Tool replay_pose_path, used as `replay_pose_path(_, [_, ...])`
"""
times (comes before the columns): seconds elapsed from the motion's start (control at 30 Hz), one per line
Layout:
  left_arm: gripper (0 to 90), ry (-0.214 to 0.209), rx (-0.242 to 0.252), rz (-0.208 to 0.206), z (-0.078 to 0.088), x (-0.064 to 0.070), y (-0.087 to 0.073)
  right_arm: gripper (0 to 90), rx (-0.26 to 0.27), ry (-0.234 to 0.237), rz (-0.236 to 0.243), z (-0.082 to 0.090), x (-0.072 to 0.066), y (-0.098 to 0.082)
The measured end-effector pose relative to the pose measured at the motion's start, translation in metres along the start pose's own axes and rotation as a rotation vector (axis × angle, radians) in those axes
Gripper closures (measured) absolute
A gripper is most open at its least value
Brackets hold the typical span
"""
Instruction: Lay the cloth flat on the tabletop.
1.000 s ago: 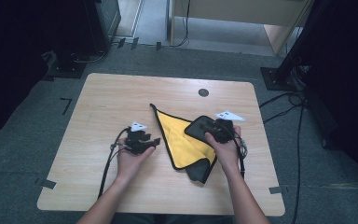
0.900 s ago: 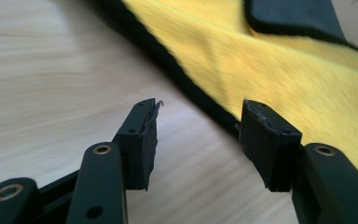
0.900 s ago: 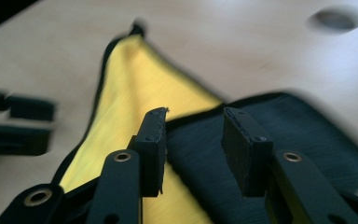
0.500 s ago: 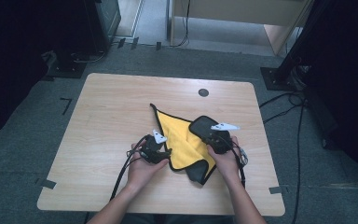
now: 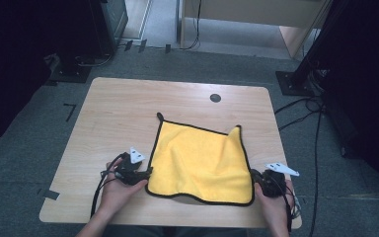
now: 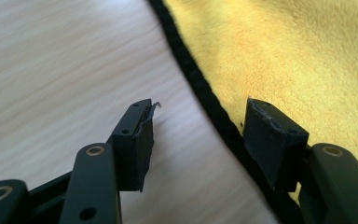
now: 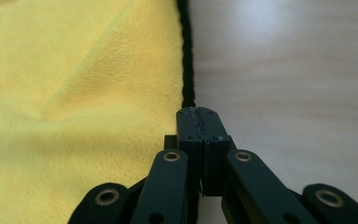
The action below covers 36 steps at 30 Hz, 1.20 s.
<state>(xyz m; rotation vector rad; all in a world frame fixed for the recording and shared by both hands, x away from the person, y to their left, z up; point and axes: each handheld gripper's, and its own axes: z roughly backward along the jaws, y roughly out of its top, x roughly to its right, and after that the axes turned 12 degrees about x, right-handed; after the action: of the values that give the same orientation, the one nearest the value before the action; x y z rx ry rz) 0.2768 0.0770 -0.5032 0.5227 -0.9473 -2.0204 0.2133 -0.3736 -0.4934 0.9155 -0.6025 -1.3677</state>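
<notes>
Yellow cloth [image 5: 200,163] flat on table [image 5: 118,113], round grommet [image 5: 215,98] beyond

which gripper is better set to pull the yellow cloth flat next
Right, probably: the right gripper is shut on the yellow cloth's black edge, while the left gripper is open, straddling the edge without pinching it.

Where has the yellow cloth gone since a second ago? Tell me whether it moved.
Yes. The yellow cloth was folded into a narrow triangle; it now lies spread open, its near right corner drawn toward the table's right edge, with the right gripper shut on its black hem.
</notes>
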Motion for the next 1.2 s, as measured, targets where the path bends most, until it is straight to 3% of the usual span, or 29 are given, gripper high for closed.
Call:
replay_pose_path(0.07, [43.5,-0.003,0.000,0.001,0.005,-0.002,-0.004,87.9,-0.023,-0.022,-0.009,0.005,0.005,-0.008])
replay_pose_path(0.17, [41.7,-0.040,-0.005,0.000,0.015,-0.005,-0.012,81.1,-0.044,-0.058,-0.020,0.009,0.010,-0.014])
replay_pose_path(0.2, [40.8,-0.039,0.004,0.000,0.015,-0.006,-0.012,71.0,-0.002,-0.092,-0.027,0.012,0.014,-0.011])
replay_pose_path(0.27, [40.9,-0.034,0.064,0.026,0.010,-0.009,-0.003,67.9,0.094,-0.028,-0.061,0.014,0.014,0.000])
replay_pose_path(0.3, [41.0,-0.025,0.093,0.038,0.003,-0.011,0.004,67.4,0.118,-0.003,-0.047,0.012,0.012,0.005])
replay_pose_path(0.33, [41.6,-0.018,0.103,0.051,-0.002,-0.012,0.009,66.0,0.123,0.011,-0.006,0.007,0.006,0.013])
replay_pose_path(0.37, [42.3,-0.018,0.103,0.051,-0.002,-0.012,0.009,63.9,0.128,0.016,0.007,0.002,0.003,0.018])
replay_pose_path(0.4, [42.8,-0.003,0.118,0.092,-0.023,-0.017,0.025,61.6,0.131,0.037,0.010,-0.008,0.001,0.025])
replay_pose_path(0.43, [43.0,-0.003,0.118,0.092,-0.023,-0.017,0.025,61.6,0.131,0.037,0.010,-0.008,0.001,0.025])
replay_pose_path(0.47, [43.0,0.035,0.129,0.116,-0.041,-0.020,0.039,58.6,0.134,0.035,0.030,-0.029,0.000,0.036])
replay_pose_path(0.5, [43.3,0.035,0.129,0.116,-0.041,-0.020,0.039,58.6,0.134,0.035,0.030,-0.029,0.000,0.036])
replay_pose_path(0.53, [43.2,0.077,0.131,0.137,-0.055,-0.026,0.051,57.8,0.134,0.018,0.026,-0.049,0.004,0.044])
replay_pose_path(0.6, [43.1,0.096,0.136,0.145,-0.062,-0.028,0.056,56.2,0.106,0.010,-0.047,-0.069,0.011,0.049])
replay_pose_path(0.63, [43.2,0.123,0.127,0.142,-0.073,-0.031,0.061,56.3,0.093,-0.007,-0.080,-0.077,0.014,0.050])
replay_pose_path(0.67, [43.0,0.123,0.127,0.142,-0.073,-0.031,0.061,56.2,0.073,-0.034,-0.094,-0.084,0.016,0.051])
replay_pose_path(0.7, [42.3,0.124,0.110,0.135,-0.078,-0.031,0.062,56.3,0.065,-0.057,-0.088,-0.089,0.017,0.052])
replay_pose_path(0.73, [42.2,0.144,0.081,0.094,-0.087,-0.028,0.061,56.2,0.065,-0.067,-0.068,-0.094,0.017,0.052])
replay_pose_path(0.83, [41.6,0.161,0.080,0.068,-0.086,-0.026,0.061,55.3,0.056,-0.072,-0.031,-0.101,0.016,0.051])
replay_pose_path(0.87, [41.5,0.219,0.071,0.026,-0.084,-0.025,0.061,53.7,0.033,-0.069,0.022,-0.109,0.013,0.050])
replay_pose_path(0.9, [41.6,0.232,0.067,0.020,-0.083,-0.026,0.060,53.8,0.035,-0.078,0.043,-0.112,0.011,0.049])
replay_pose_path(0.97, [41.6,0.240,0.062,0.043,-0.082,-0.032,0.059,53.9,0.048,-0.083,0.077,-0.116,0.009,0.049])
replay_pose_path(1.2, [41.6,0.274,0.048,0.067,-0.080,-0.051,0.059,52.6,0.053,-0.071,0.096,-0.131,-0.001,0.057])
